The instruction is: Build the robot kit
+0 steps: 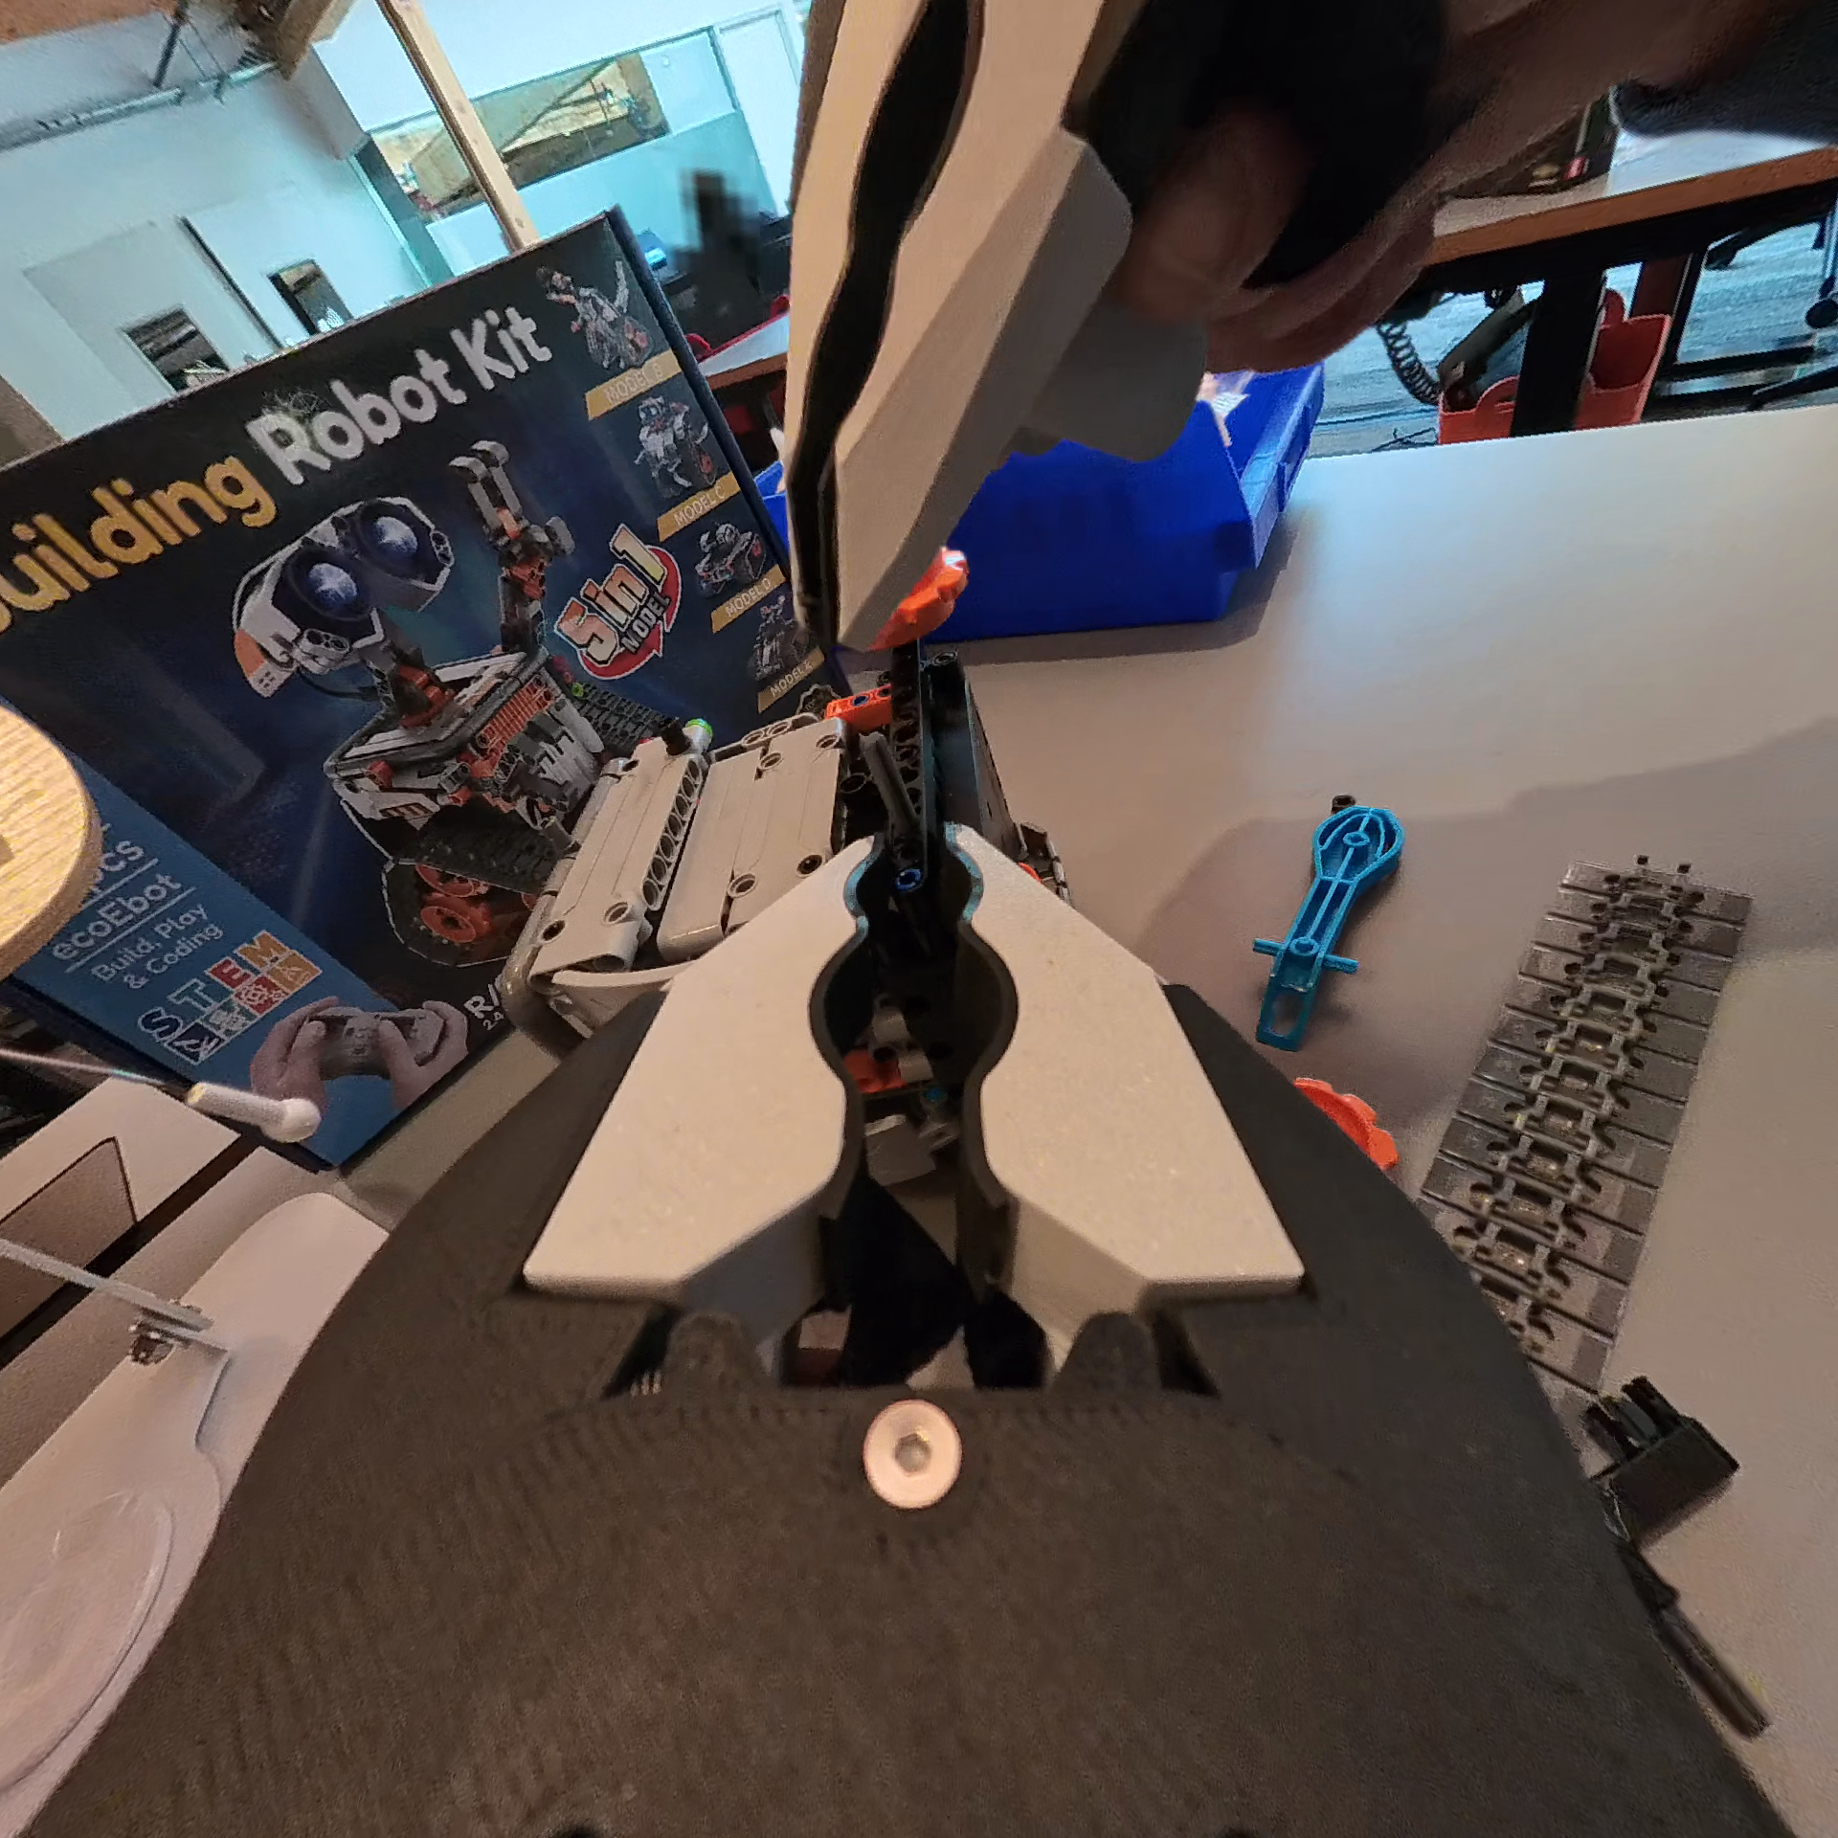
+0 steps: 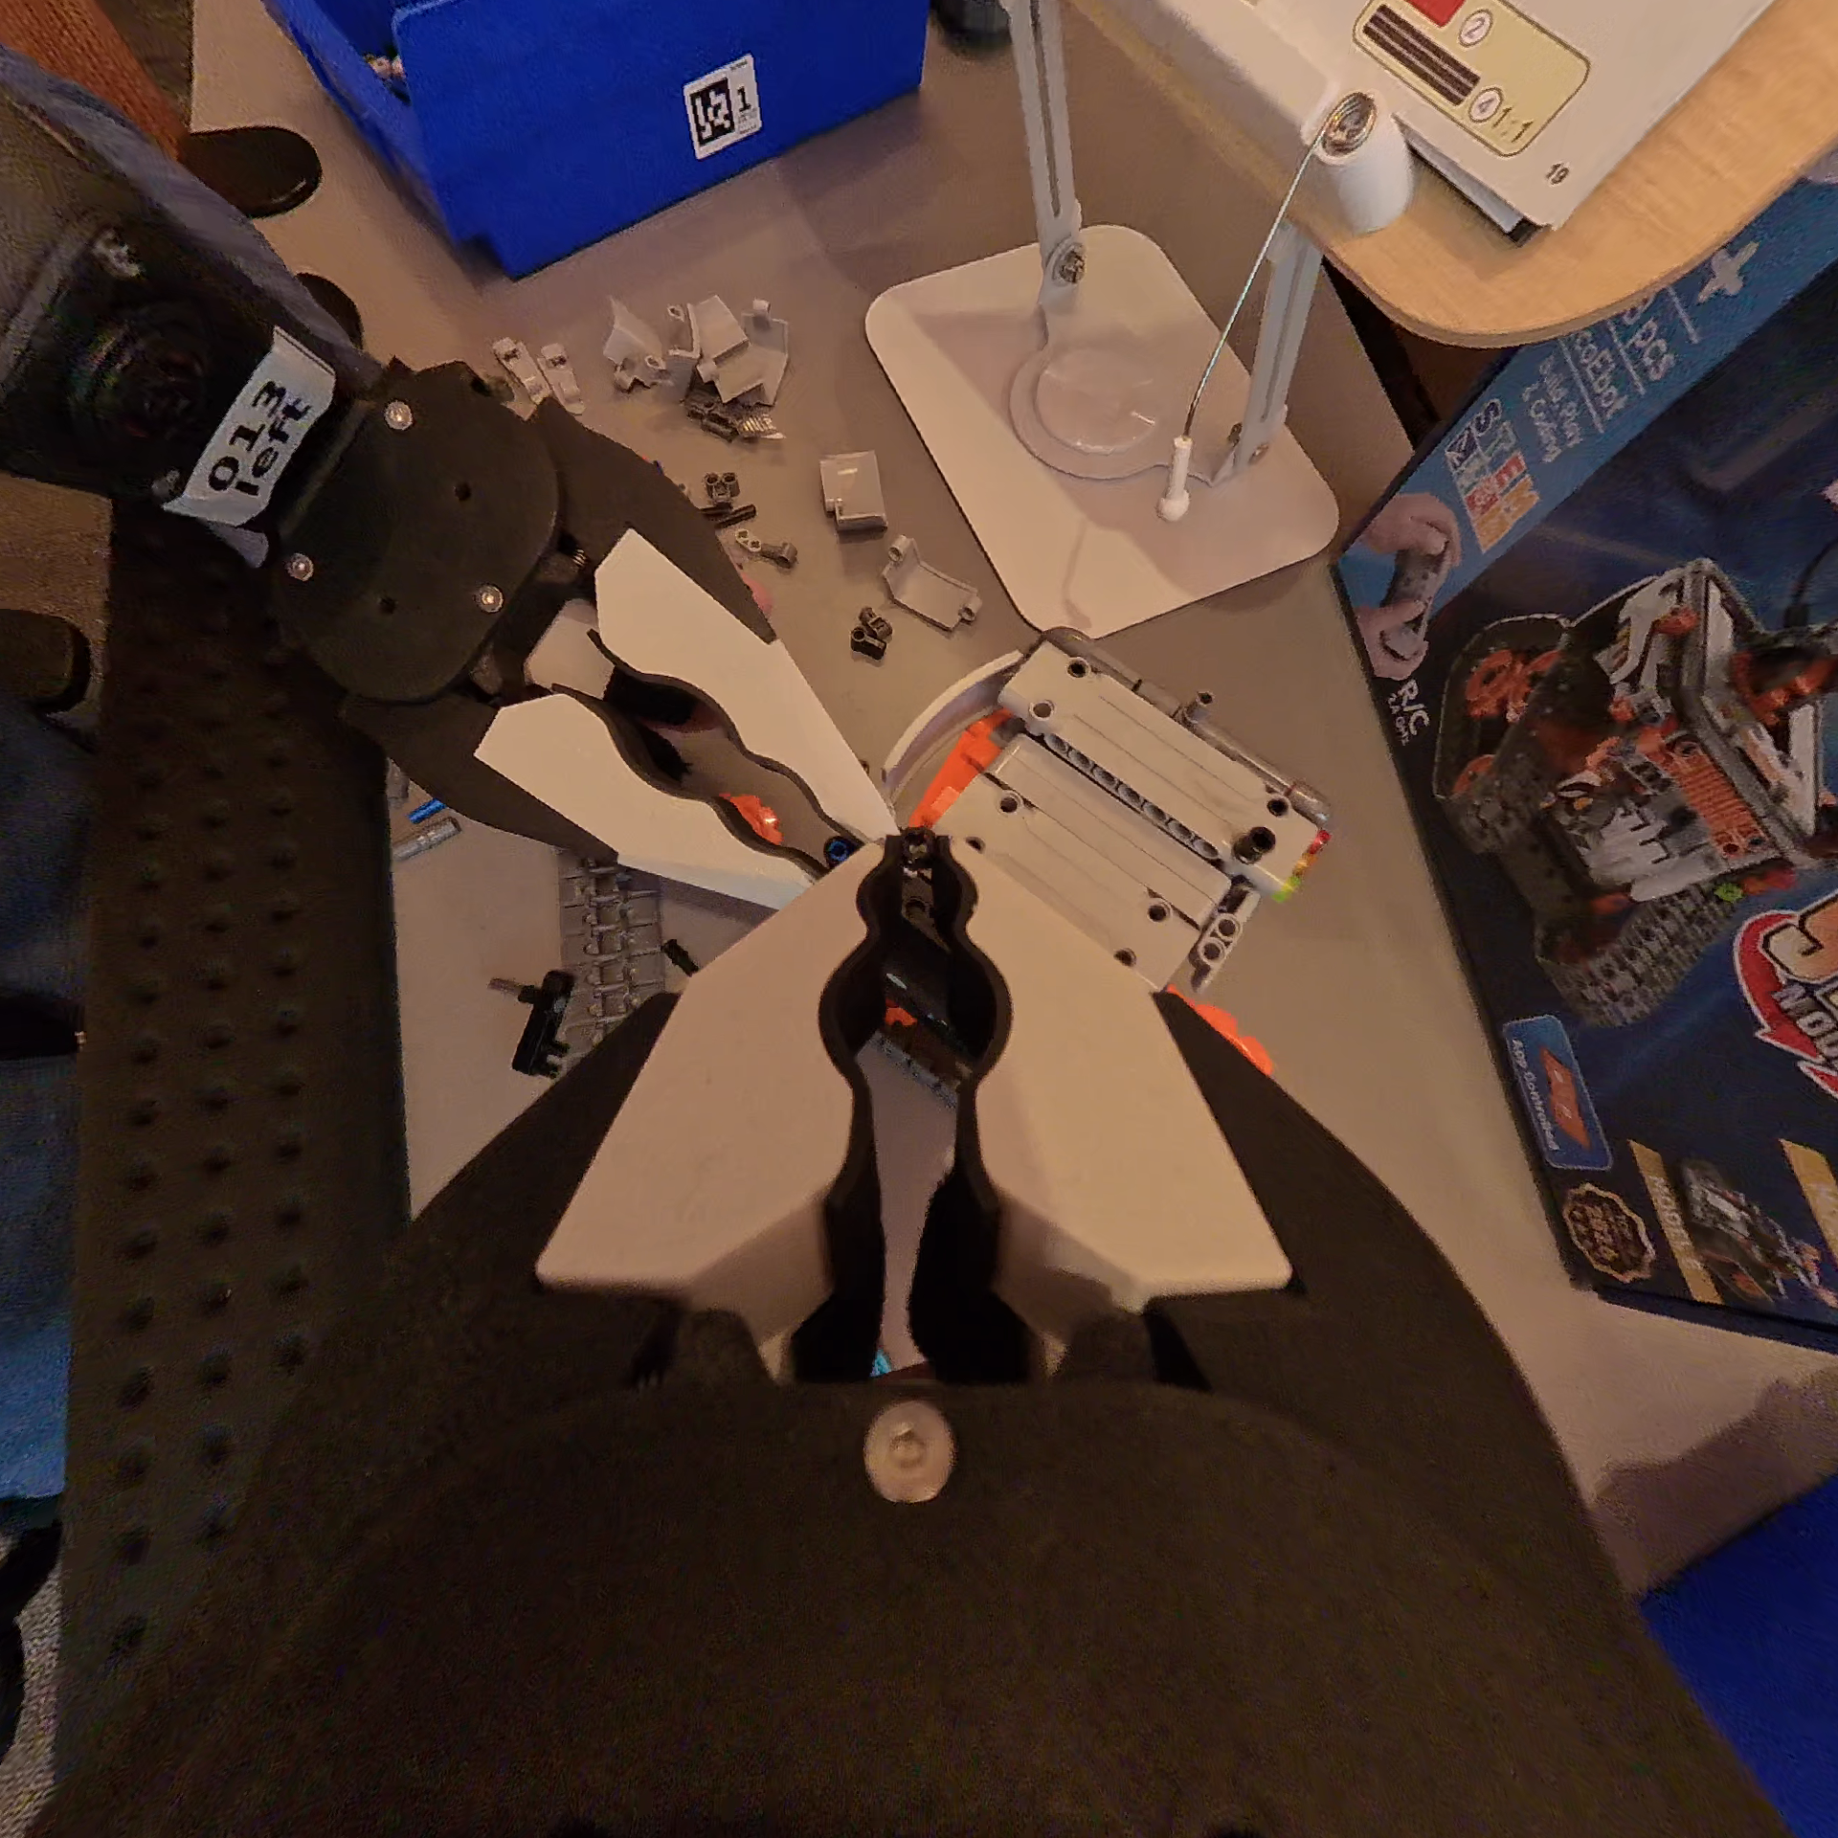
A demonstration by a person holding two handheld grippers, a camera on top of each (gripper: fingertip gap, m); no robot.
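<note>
A half-built toy model with grey panels stands on the grey table. A black upright beam rises from it, with an orange gear at its top. My left gripper is shut on the lower part of this beam. In the right wrist view the left gripper comes in from the left. My right gripper is shut on a small black piece at the top of the beam. In the left wrist view the right gripper comes down from above, right beside the orange gear.
A blue bin stands behind the model and the kit box beside it. A blue tool, a grey track strip, another orange gear, loose grey parts and a white stand base lie around. About 4 cm separates my left fingertips from my right.
</note>
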